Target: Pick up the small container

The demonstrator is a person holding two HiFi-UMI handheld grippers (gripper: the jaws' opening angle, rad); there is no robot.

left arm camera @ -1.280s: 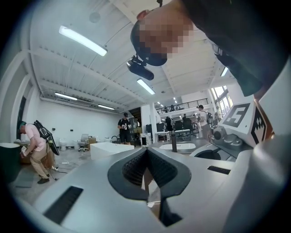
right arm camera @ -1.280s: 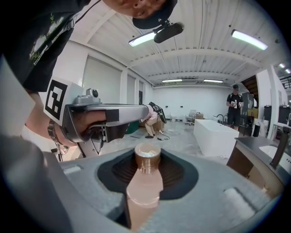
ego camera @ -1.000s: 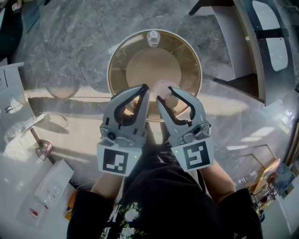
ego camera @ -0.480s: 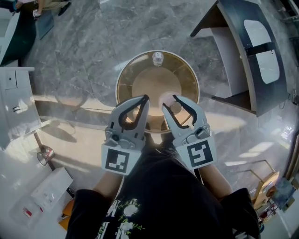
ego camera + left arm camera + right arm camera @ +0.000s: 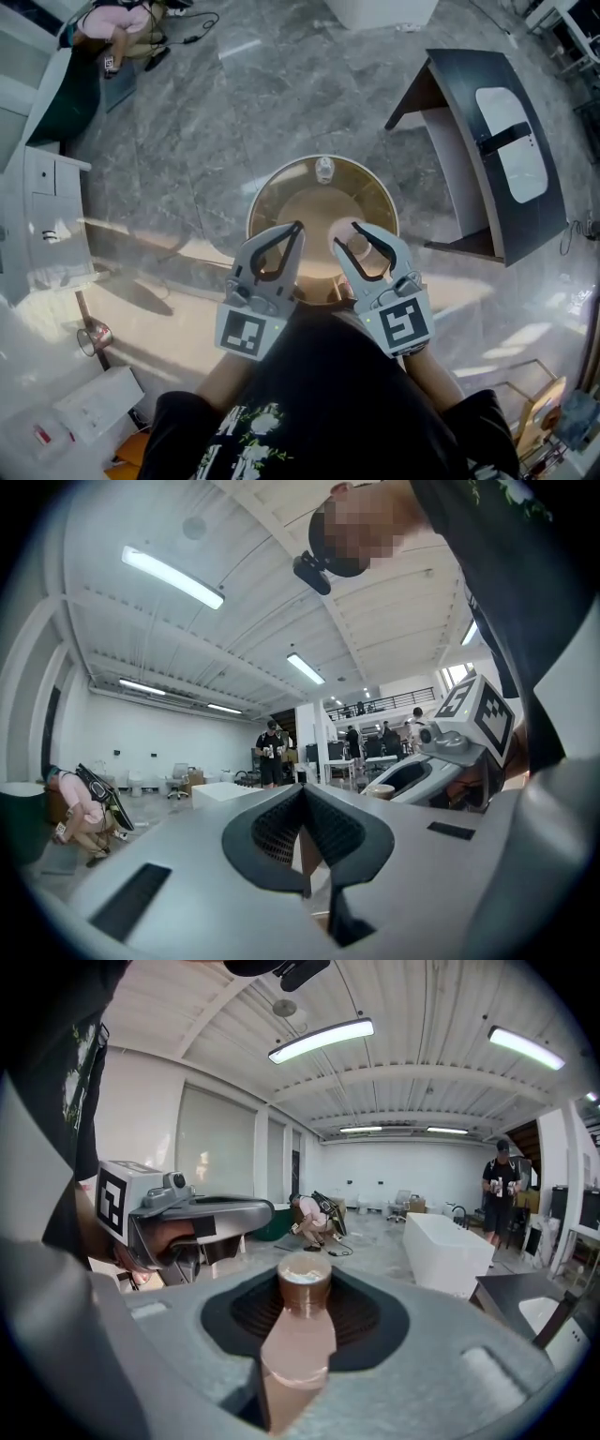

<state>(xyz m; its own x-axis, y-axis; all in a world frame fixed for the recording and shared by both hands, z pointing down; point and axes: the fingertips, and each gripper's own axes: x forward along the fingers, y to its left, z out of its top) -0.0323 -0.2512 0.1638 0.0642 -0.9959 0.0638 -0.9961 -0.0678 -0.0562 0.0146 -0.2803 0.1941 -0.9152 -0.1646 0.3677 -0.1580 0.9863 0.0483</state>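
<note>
Right tool: my right gripper [image 5: 304, 1283] is clamped at a middling width on the small container [image 5: 298, 1346], one pad on each side of its body.
Task item position: the container stands upright between the jaws, its brown cap [image 5: 304, 1277] at the fingertips and its pinkish translucent body running back toward the camera. In the head view it sits over the near right part of the round table [image 5: 260, 201].
Left tool: my left gripper [image 5: 294, 228] has its jaw tips together and holds nothing. It is level with the right gripper and just to its left, not touching the container.
Container contents: I cannot tell what is inside. The body is cloudy and the cap top shows only a pale patch.
Table contents: one small clear item [image 5: 324, 170] stands at the far edge, well apart from both grippers. I cannot identify it.
Surroundings: a dark desk [image 5: 487, 141] stands far right of the table. A crouching person [image 5: 313, 1216] and a standing person [image 5: 502, 1188] are far off, with a white block [image 5: 450, 1251] between them.
Obscured: the container's base is cut off at the bottom of the right gripper view. My jaws cover the table's near rim.
</note>
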